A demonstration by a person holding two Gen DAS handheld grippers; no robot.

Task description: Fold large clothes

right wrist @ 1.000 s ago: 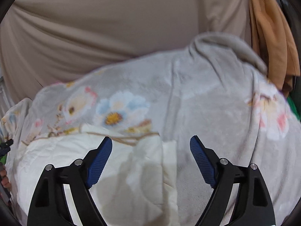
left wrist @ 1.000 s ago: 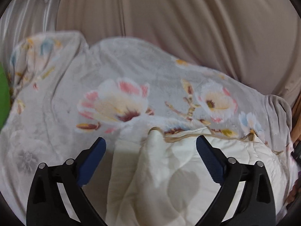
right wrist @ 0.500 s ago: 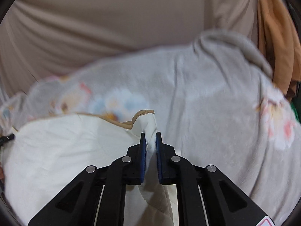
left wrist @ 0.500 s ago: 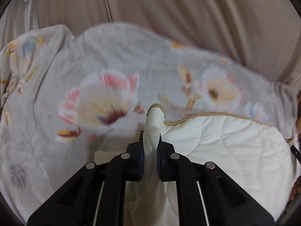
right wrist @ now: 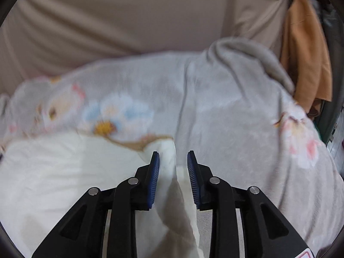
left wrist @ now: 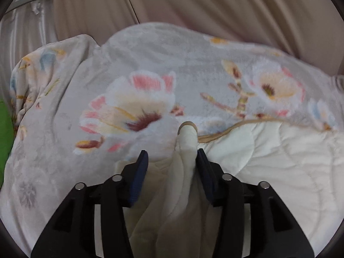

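The cream quilted cloth (left wrist: 268,161) lay spread over the floral blanket (left wrist: 150,75), its tan-trimmed far edge running crosswise between the two hands. The left tongs (left wrist: 171,159) were opening, a raised fold of the left corner between the jaws, leaning on the right pad only. The right tongs (right wrist: 173,161) were opening too, the right corner loose between them. Each corner lay directly ahead of its own tongs, equally near.

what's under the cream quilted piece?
The grey floral blanket: it shows beyond the tan-trimmed edge of the cream quilted piece and to its side in both views. How far the blanket runs beneath it, and what supports the blanket, is covered.
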